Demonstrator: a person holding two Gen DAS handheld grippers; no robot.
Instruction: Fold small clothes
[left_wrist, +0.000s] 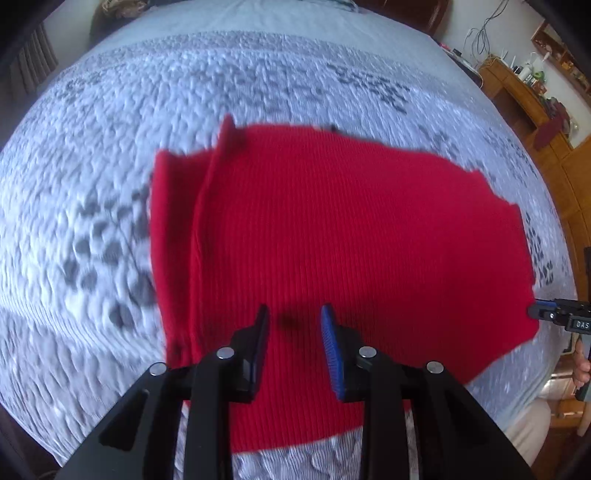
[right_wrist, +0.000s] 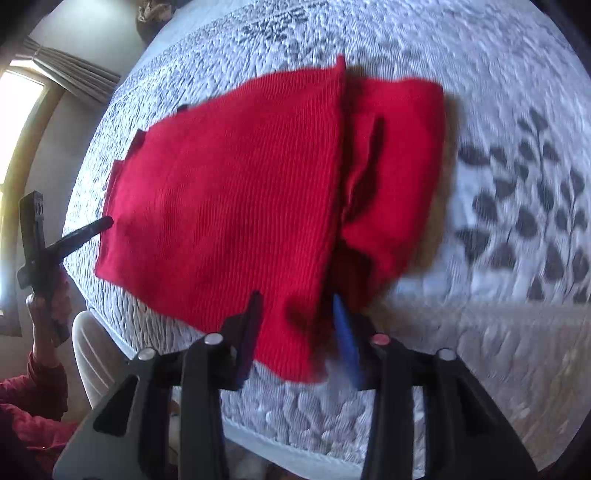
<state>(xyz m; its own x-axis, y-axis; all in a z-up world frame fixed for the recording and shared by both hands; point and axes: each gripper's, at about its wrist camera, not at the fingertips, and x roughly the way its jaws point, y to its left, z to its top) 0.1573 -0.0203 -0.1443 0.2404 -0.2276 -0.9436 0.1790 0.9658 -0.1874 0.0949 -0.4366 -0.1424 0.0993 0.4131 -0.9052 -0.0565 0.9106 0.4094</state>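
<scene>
1. The left gripper (left_wrist: 294, 325) hangs over the near part of the red ribbed knit garment (left_wrist: 332, 240), its fingers parted with only bare fabric showing between them; it holds nothing.
2. The right gripper (right_wrist: 295, 314) sits at the garment's (right_wrist: 229, 206) near edge. Its fingers look apart in the blurred view, and a lip of cloth lies between them, but I cannot tell whether they pinch it.
3. The garment lies flat on the quilted bedspread (left_wrist: 92, 221), one side panel already folded over the body, leaving a raised crease along that side.
4. Judged from this, one fold looks done; further folds and squaring probably remain.
5. The knit is soft and finely ribbed; beyond the garment, the bedspread is puckered white with grey leaf prints.
</scene>
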